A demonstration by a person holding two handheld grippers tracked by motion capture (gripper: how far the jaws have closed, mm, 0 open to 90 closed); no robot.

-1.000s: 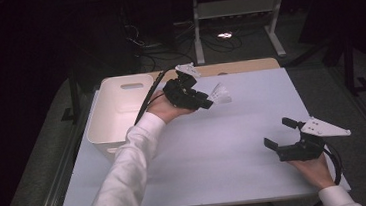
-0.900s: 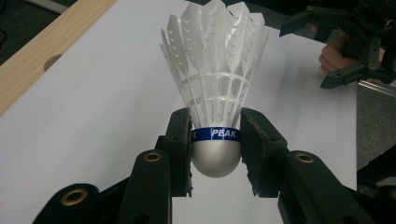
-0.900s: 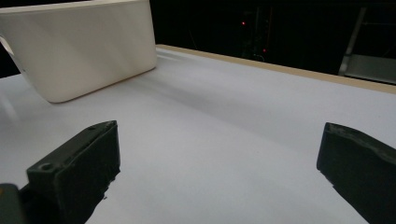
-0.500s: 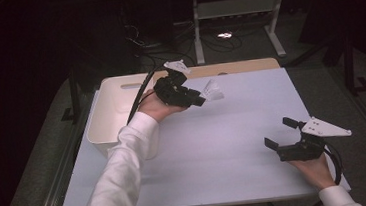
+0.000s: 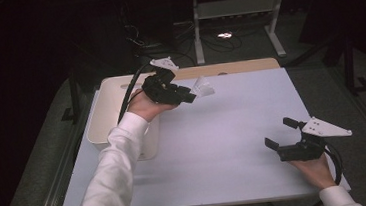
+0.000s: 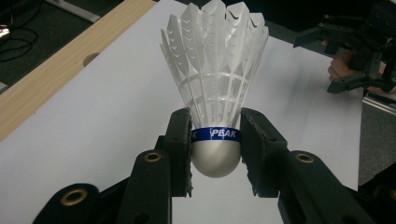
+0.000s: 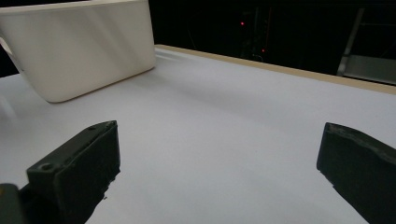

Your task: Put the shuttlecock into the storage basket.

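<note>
A white feather shuttlecock with a blue band and a rounded cork base sits between the jaws of my left gripper, which is shut on its base. In the high view the left gripper is held above the table next to the white bin, the shuttlecock sticking out to the right. My right gripper rests at the table's near right with its jaws wide apart. In the right gripper view the right gripper has only bare table between its jaws.
The white table has a wooden strip along its far edge. The white bin stands at the far left. Beyond the table lie cables and a metal rack on a dark floor.
My left hand has carried the shuttlecock leftward and slightly up, toward the bin's far right corner. The right gripper has stayed where it was.
</note>
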